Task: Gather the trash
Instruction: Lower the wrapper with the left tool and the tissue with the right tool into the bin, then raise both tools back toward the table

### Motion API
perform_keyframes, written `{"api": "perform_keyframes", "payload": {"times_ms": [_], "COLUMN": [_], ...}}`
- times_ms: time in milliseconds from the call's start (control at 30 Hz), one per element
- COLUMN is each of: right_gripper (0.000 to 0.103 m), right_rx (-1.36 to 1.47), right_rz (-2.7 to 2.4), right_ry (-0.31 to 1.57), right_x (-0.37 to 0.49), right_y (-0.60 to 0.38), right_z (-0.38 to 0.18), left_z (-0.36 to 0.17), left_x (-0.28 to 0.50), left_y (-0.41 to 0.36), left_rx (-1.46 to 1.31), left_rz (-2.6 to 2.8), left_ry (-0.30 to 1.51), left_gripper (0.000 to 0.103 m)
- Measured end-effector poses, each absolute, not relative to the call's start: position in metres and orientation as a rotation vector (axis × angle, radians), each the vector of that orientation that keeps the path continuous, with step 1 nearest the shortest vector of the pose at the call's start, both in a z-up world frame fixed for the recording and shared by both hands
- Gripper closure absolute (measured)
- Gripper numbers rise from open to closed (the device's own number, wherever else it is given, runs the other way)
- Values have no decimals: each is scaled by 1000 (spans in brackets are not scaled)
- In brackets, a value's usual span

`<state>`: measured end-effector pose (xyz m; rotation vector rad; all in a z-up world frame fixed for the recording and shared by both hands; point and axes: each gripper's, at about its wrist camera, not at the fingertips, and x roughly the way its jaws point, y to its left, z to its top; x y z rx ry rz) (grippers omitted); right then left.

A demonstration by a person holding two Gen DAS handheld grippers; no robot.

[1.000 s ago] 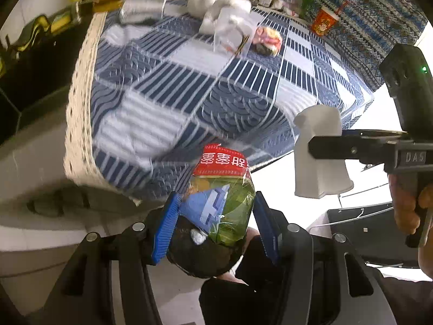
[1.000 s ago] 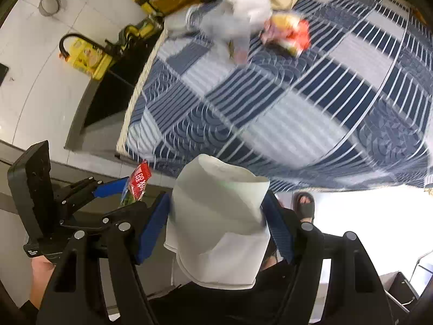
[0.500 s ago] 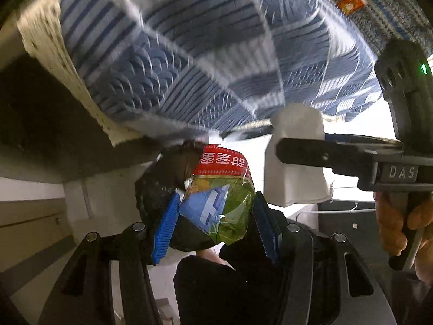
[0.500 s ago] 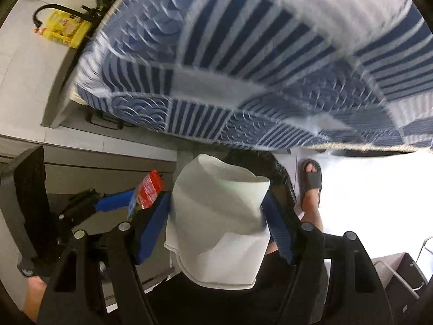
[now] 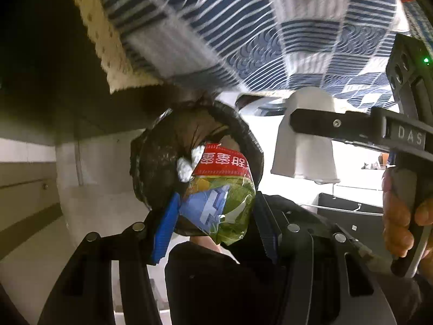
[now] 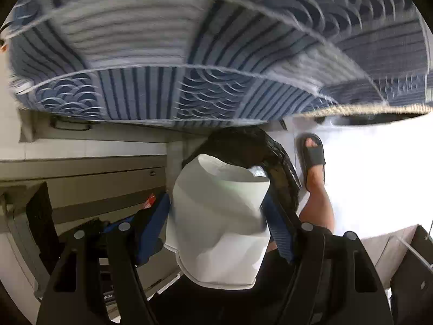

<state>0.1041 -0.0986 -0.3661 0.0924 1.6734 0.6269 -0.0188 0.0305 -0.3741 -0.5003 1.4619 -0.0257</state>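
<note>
**Two pieces of trash, one bin below**

We are holding a crumpled green, blue and red plastic snack wrapper (image 5: 220, 200) clenched between the blue pads of our left gripper (image 5: 216, 216). In the left wrist view it is sitting at the centre, with the round bin lined with a black plastic bag (image 5: 162, 168) directly behind it, toward 11 o'clock; some crumpled foil is already showing inside. Our right gripper (image 6: 219, 216) is grasping a squashed white paper cup (image 6: 219, 211), mouth pointing forward, and the same lined bin (image 6: 281, 168) is rimming it from 12 to 2 o'clock in the right wrist view. In the left view that cup (image 5: 305, 146) is hanging at 3 o'clock, just beside the bin.

Above both, the blue-and-white patterned tablecloth (image 6: 205, 54) is draping over the table edge; a sandalled foot (image 6: 314, 157) is standing at 2 o'clock.

We judge that we are at the drop-off step: both items are poised near the bin opening. Next, each needs centring over the mouth before we open the jaws, the wrapper probably first, minding that the light cup does not catch the rim.
</note>
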Motion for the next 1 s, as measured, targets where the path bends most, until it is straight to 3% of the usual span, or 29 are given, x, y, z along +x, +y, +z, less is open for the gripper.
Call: {"api": "perform_keyframes", "payload": {"times_ms": [333,400,433,467,1000], "right_gripper": [31,25,16,14,14], "right_rx": [183,214,228,233,168], "right_rz": [598,608,608,602,586], "right_ry": [1727,1738,1740,1739,1697], "right_x": [105,105,105,106,106], "right_y": [-109,-109,-110,-111,-111], "right_z": [-398,-400,-400,-400,-377], "left_z": [-402,-403,-402,-400,-387], "left_x": [-27,-25,-25,-24,-21], "left_y": [30,32,33,34,39], "left_rx": [-564,-570,-565,-569,-535], "left_rz": [-5,-3,8,15,40], "left_ry": [1495,1499,1501,1497,1494], "left_gripper": [49,44,28,25,25]}}
